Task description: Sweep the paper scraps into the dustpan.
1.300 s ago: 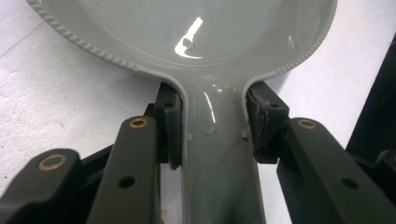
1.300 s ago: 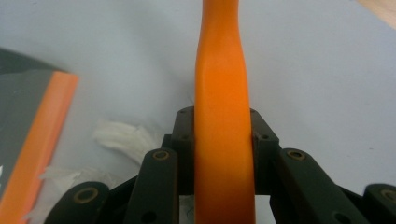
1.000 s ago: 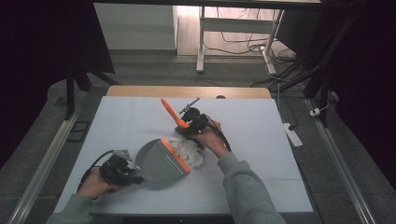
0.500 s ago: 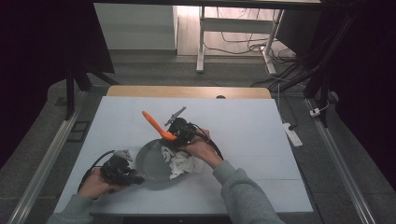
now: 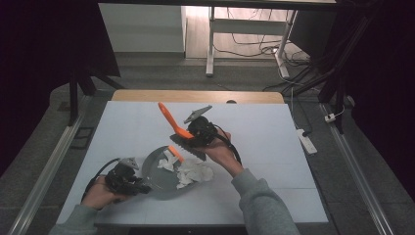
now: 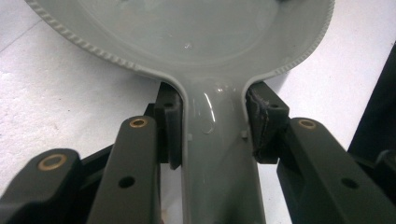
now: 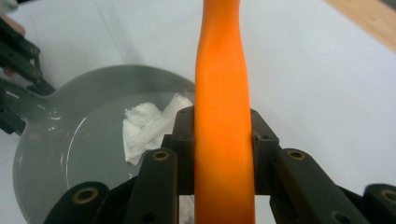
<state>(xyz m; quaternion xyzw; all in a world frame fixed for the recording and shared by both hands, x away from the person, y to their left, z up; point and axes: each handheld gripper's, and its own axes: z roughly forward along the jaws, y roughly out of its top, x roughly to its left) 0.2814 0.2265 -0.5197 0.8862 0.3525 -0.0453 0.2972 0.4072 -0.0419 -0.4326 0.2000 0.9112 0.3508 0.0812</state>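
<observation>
White sheeting covers the table (image 5: 274,147), with a strip of bare wood along its far edge and a dark room with cables and a desk frame beyond; near the front left sits a grey plastic dustpan with a toothed rim (image 5: 155,177), its open mouth facing right, and a heap of crumpled white tissue paper (image 5: 193,172) lies partly inside that mouth and partly on the sheeting just beside it.

The left gripper (image 5: 142,187) is clamped on the dustpan's handle; in the left gripper view its jaws press both sides of the grey neck (image 6: 212,140), holding the pan flat on the table. The right gripper (image 5: 188,137) hangs above the pan's far edge, jaws closed on the orange plastic handle of a small hand brush (image 5: 169,119); that handle slants up and away to the left, and the brush's grey head (image 5: 188,148) hangs low over the tissue. In the right gripper view the orange handle (image 7: 223,116) runs straight up between the pads, with pan and paper below.

Judging from this, the sweep is half done: some paper is in, some out. The likely faults: the brush comes down too far inside and pushes nothing, or drags light tissue back out across the lip; a stroke from the wrong side would scatter it over the sheeting; a hard stroke could also shove the pan if the left grip slips on the smooth neck.
</observation>
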